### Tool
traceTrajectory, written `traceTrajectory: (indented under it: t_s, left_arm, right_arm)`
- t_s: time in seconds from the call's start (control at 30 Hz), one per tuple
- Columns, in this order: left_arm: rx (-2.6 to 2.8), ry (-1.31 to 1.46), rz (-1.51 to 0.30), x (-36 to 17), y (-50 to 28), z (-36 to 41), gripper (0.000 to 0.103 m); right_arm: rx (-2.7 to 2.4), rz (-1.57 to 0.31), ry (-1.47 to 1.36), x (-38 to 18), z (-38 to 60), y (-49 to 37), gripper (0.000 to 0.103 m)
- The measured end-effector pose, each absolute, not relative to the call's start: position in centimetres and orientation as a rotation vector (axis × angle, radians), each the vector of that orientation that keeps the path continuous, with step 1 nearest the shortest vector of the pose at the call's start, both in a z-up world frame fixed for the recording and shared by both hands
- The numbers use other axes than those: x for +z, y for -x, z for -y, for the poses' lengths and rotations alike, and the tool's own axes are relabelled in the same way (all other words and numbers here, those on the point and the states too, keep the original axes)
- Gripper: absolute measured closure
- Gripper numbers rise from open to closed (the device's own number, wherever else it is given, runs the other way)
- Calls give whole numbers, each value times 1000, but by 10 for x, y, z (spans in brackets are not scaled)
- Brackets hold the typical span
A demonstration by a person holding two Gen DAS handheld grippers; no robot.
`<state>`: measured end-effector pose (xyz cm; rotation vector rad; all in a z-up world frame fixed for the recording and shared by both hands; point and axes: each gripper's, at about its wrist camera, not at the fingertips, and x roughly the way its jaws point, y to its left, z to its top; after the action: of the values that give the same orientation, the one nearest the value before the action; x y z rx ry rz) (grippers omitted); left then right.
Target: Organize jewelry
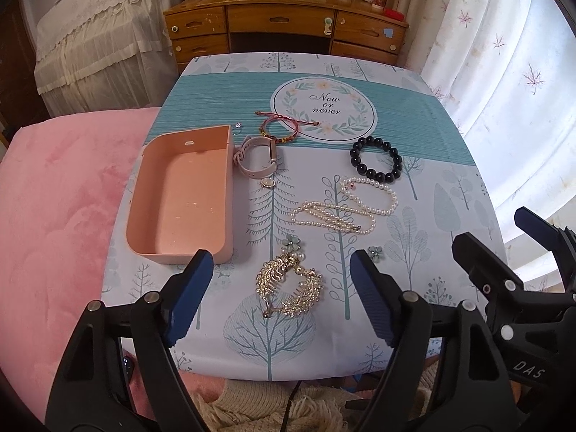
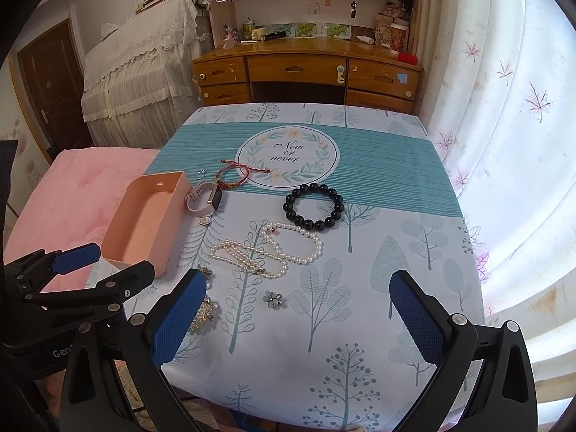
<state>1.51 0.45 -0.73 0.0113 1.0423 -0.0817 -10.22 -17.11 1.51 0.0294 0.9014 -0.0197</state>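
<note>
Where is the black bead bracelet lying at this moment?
The black bead bracelet lies on the tablecloth, right of centre in the left wrist view, just below the round "Now or never" print and above the pearl strands.

Wooden desk (image 2: pixel 306 72) beyond tree-print tablecloth (image 2: pixel 360 288), pink blanket (image 1: pixel 61 187)

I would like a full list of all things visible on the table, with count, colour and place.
tray: 1, peach, left side, nothing inside
watch: 1, pink, right of tray
cord bracelet: 1, red, far middle
bead bracelet: 1, black, right
pearl strands: 2, white, centre
hair claw clip: 1, gold, near edge
flower pieces: 2, pale blue, near
oval brooch: 1, cream
ring: 1, silver, behind tray
tablecloth: 1, white-teal
left claw: open
right claw: open
</note>
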Motion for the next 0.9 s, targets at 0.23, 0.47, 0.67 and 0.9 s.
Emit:
traceTrajectory:
  t_s: [0.23,0.47,0.67,0.9]
  left_arm:
    - [-77,-6,-1007,-5,-15,-13,26]
    - [-108,-34,-1051,-18,-20,-23,26]
    - [-118,-30,-1120,-41,-24,-28,26]
    - [-126,-2,-1179,-72,-26,-44,26]
  right_arm:
    - [-6,-888,-5,17,165,107,0]
    - [-10,-904,16,9,161,103,0]
    - [-23,-959,23,-12,163,92,0]
    - [-57,-1036,40,-50,170,82,4]
